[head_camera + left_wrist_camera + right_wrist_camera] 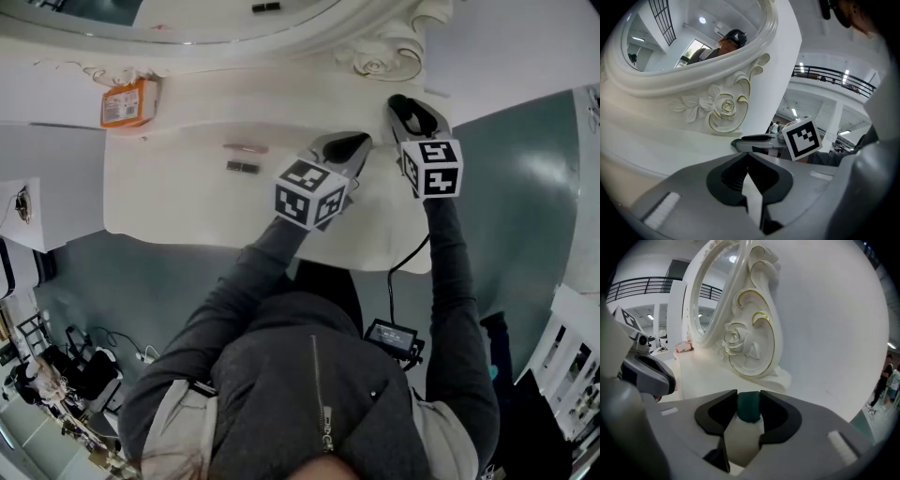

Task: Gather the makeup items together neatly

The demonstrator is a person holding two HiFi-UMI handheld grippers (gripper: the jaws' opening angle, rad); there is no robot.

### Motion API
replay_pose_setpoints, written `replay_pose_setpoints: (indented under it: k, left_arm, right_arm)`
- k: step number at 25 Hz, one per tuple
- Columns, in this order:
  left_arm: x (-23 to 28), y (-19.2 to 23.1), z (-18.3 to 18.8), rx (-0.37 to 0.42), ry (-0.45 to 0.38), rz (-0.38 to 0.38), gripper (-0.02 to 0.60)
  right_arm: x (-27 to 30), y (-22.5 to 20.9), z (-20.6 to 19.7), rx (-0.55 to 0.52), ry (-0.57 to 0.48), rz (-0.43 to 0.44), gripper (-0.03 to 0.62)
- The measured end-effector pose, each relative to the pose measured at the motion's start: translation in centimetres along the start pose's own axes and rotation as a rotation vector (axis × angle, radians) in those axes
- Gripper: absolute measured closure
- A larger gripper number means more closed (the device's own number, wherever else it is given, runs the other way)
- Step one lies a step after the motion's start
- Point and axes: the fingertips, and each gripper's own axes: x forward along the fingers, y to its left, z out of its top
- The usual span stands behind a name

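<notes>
**Right jaws on the teal-capped bottle, left jaws shut on nothing**

Over at the upper right of the white dressing table (187, 202) in the head view: right gripper (410, 111), angled down toward the tabletop. From its own view, jaws roughly half closed, black pads pressed on either side of the dark teal cap of a white bottle (745, 425). Bottle body pale and rounded, filling the gap below the pads. Hard to say whether the base rests on the table. Just beyond it, the carved rose (736, 341) of the mirror frame, gold-edged, filling the upper middle of the frame.

Just beside, toward the centre of the head view: left gripper (359, 143), also low over the table. In its own view, pads meeting at the tips, nothing caught between them, only a pale sliver of tabletop showing through lower down. Marker cube (801, 139) of the other gripper at centre right there.

Left of centre on the tabletop, well apart from both grippers: a slim pink tube (246, 148), and just below it in the frame, not touching, a small dark item (242, 167). Too small to name more closely.

Up at the upper left, at the table's back edge: an orange box (129, 103), far from everything else.
</notes>
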Motion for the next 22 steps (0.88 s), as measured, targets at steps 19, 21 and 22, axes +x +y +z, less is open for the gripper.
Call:
replay_pose_setpoints:
  k: [19, 21, 22]
  left_arm:
    - [-2.2, 0.2, -0.1, 0.004, -0.010, -0.006, 0.571]
    - [-2.8, 0.5, 0.0, 0.006, -0.007, -0.013, 0.571]
    - [-3.1, 0.6, 0.0, 0.006, -0.005, -0.018, 0.571]
  right_arm:
    - [-1.6, 0.5, 1.1, -0.086, -0.009, -0.102, 0.556]
    - [-2.2, 1.1, 1.5, -0.103, -0.011, -0.109, 0.557]
    - [-2.4, 1.4, 1.6, -0.107, -0.008, -0.111, 0.557]
